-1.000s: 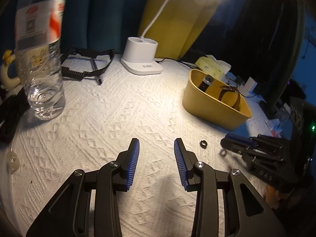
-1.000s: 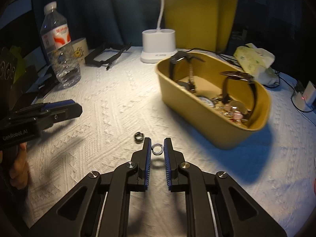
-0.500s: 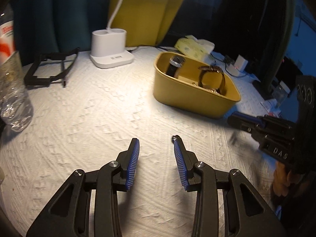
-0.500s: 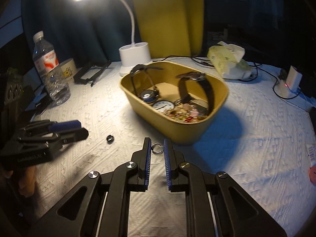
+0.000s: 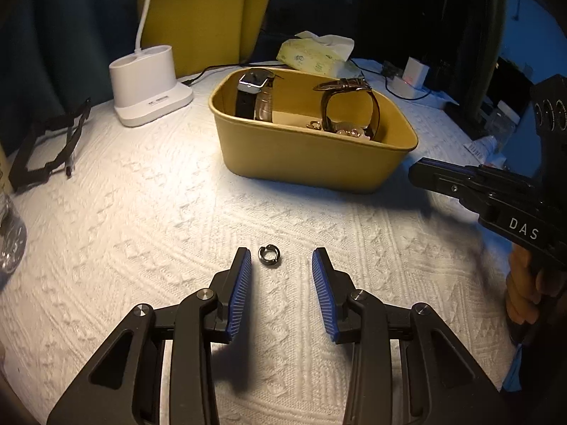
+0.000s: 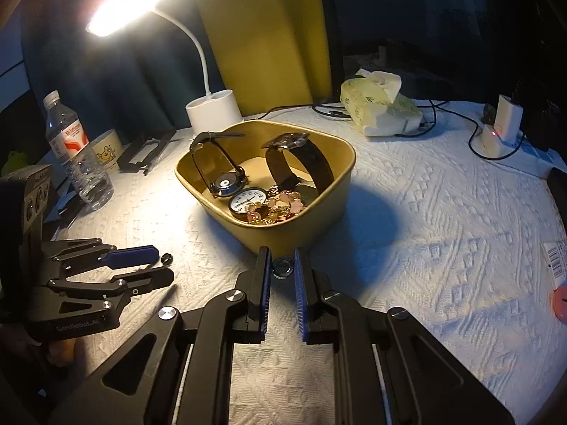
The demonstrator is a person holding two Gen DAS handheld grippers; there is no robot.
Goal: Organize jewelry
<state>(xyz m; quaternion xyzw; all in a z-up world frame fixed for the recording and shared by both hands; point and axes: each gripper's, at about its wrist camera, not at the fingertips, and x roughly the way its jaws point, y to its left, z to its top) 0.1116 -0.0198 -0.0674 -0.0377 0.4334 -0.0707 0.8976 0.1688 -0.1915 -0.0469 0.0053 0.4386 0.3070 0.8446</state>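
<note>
Silver ring (image 6: pixel 282 267) is clamped between the right gripper (image 6: pixel 282 276) pads near their tips, just short of the yellow tray (image 6: pixel 269 233); its lower edge is hidden. Dark ring (image 5: pixel 268 256) lies flat on the white cloth (image 5: pixel 141 212), axis upward, between the left gripper (image 5: pixel 281 272) fingers, nearer the left one, untouched; jaws half-open.

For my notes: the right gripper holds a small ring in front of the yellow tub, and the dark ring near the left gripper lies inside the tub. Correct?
Not quite. The left wrist view shows the dark ring on the white cloth, outside the yellow tub. The right gripper does hold a small ring.
</note>
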